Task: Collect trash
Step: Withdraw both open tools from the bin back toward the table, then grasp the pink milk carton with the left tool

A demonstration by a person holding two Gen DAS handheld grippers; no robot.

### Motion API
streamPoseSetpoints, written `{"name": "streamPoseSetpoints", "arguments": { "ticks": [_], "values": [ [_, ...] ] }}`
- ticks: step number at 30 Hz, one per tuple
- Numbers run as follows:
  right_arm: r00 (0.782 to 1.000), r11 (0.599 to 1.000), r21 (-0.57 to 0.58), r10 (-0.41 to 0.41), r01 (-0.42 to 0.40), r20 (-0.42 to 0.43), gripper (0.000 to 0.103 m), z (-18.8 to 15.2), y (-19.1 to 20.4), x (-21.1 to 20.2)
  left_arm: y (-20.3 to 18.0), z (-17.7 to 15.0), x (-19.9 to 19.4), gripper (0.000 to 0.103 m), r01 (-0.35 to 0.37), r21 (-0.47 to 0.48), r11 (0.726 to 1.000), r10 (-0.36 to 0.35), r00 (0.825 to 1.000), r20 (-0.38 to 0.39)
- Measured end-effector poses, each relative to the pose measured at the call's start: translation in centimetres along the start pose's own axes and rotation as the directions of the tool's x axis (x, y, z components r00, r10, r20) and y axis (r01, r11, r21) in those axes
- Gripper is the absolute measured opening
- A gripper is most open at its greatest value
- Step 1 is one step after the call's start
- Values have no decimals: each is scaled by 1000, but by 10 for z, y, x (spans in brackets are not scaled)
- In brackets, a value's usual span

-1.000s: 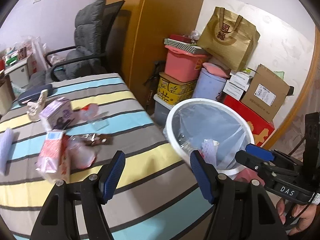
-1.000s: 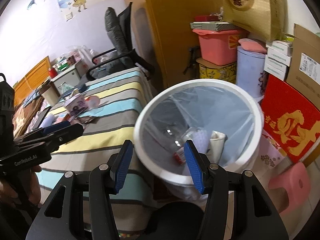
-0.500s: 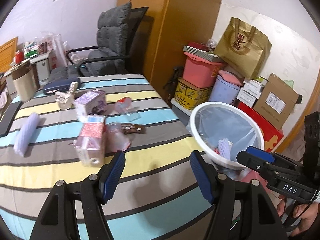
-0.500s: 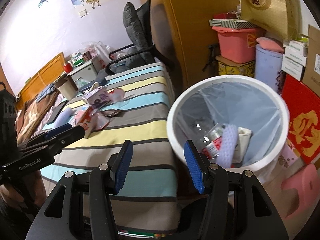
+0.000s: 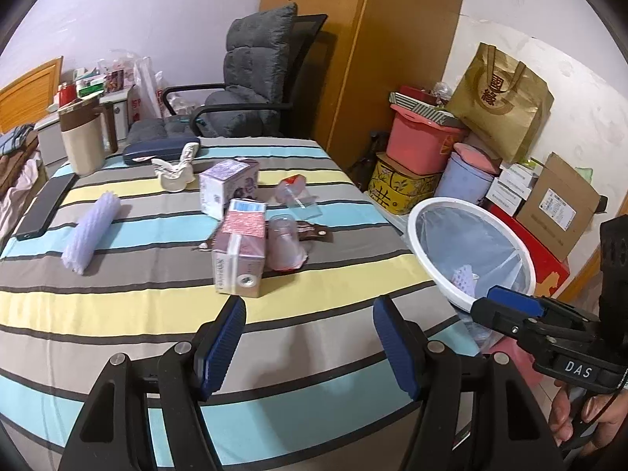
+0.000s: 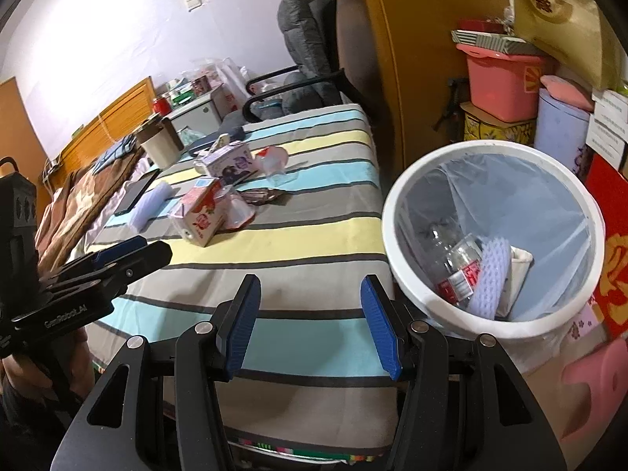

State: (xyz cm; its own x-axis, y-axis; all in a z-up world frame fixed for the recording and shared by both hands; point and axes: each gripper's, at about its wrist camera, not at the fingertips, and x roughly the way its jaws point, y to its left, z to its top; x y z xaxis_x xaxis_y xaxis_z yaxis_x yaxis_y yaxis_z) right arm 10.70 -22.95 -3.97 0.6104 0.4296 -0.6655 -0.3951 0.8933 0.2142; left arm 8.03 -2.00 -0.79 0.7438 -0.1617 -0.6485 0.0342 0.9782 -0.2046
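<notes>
Between pickups: I hold both grippers empty over the near edge of the striped bench (image 5: 117, 306), my left gripper (image 5: 310, 337) and right gripper (image 6: 310, 316) each with jaws spread wide and nothing between the pads. The bin (image 6: 396, 274), lined with a clear bag, stands on the floor just off the bench's right side and already holds a bottle (image 6: 457, 267), a foam sleeve and a carton. More trash waits mid-bench: a pink carton (image 5: 239, 247) lying on its side, nearest to me, a crumpled cup (image 5: 284, 243) touching it on the right, a brown wrapper (image 5: 314, 231) just beyond, a purple box (image 5: 227, 190) farther back, and a foam roll (image 5: 92, 231) off to the left. My next move, as I judge it, is to reach forward, straddle the pink carton across its narrow sides and close on it.
</notes>
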Motion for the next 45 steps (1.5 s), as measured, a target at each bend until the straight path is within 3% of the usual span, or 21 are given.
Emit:
{"name": "streamPoseSetpoints", "arguments": {
  "ticks": [11,23,29,32,45],
  "values": [
    [1000,999,-34,17,-17,-9,55,5,11,8,29,9,3,67,-46,-40,998,46,999,9],
    [1000,999,-41,19,-20,-18,53,11,13,16,44,30,36,66,-63,-40,997,63,998,-5],
    [1000,999,-42,17,-18,-26,53,14,12,22,45,35,57,55,-69,-29,997,68,997,-35],
    [999,999,-44,18,-19,-30,53,16,13,25,45,34,63,40,-76,-24,997,74,996,-48],
    [998,996,-73,40,-43,-39,53,24,24,38,58,15,25,38,-128,-48,991,128,992,-8]
  ]
}}
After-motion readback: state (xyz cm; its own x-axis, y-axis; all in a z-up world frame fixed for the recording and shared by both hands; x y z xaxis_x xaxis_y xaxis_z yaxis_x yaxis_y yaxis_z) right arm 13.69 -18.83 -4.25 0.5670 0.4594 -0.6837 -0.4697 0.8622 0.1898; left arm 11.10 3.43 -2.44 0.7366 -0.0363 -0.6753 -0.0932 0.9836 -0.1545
